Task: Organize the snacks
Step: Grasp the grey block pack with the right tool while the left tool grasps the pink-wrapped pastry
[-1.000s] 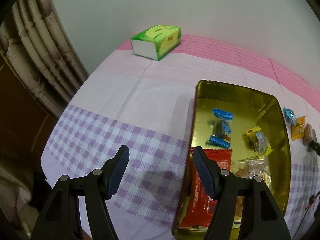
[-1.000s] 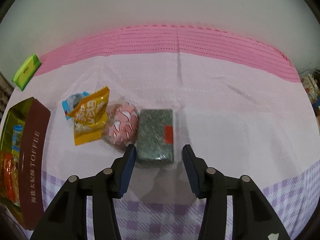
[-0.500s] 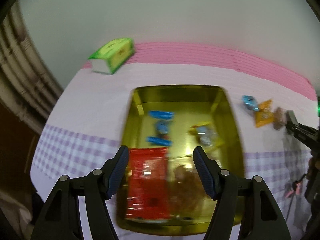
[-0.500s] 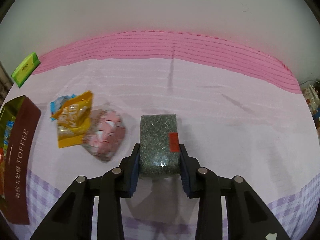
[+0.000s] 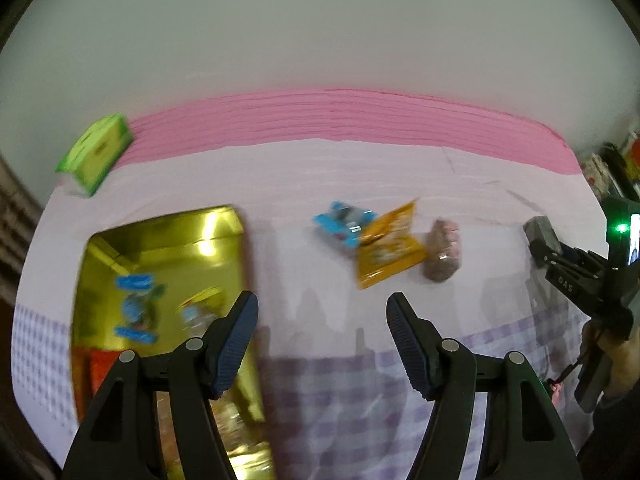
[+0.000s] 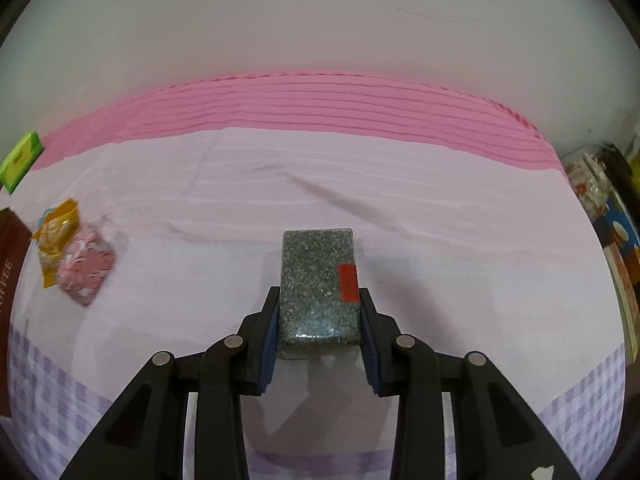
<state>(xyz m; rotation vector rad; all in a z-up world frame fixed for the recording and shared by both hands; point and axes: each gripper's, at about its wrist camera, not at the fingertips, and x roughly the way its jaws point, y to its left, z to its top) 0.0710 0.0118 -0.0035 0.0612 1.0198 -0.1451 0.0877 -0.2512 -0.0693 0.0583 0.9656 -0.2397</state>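
The right gripper (image 6: 319, 338) squeezes a grey speckled snack block with a red sticker (image 6: 318, 280) in the middle of the frame. The left gripper (image 5: 322, 338) is open and empty, beside the shiny gold tin (image 5: 224, 236) at lower left.

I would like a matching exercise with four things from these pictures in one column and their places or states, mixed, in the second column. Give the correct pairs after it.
Things:
1. grey speckled snack block
2. gold tin
3. green box
4. left tool

Places or states:
A. open, nothing between its pads
B. at the far left, by the pink stripe
C. clamped in the right tool
D. open, with wrapped snacks inside

Pairs: 1-C, 2-D, 3-B, 4-A
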